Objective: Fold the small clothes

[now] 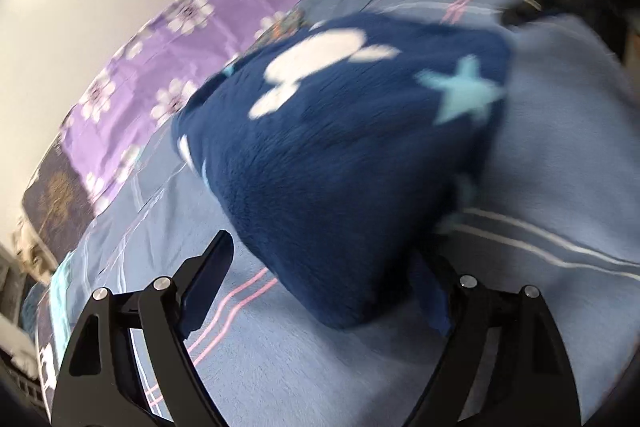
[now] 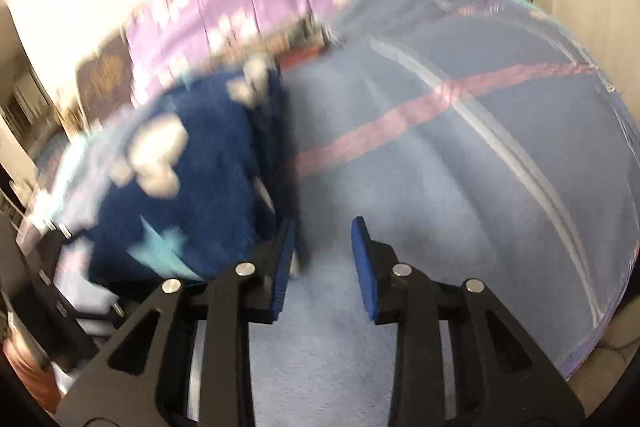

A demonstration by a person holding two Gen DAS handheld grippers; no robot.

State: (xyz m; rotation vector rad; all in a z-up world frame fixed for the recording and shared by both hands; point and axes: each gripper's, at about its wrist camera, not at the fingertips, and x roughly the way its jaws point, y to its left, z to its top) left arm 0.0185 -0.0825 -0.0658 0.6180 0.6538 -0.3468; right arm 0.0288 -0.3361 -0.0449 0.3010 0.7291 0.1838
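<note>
Presently, the left tongs (image 1: 332, 267) are spread wide around a folded navy fleece garment (image 1: 340, 147) on the bed (image 1: 560, 147); the right tongs (image 2: 323, 247), parted and empty, are seen just beside its edge.

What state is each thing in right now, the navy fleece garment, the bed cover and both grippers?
Navy fleece garment: folded into a bundle, lying on the bed.
Blue bed cover: spread out, slightly rumpled.
Left gripper: open wide, the bundle's near edge between its fingers.
Right gripper: partly open, nothing between its pads, beside the garment.
</note>
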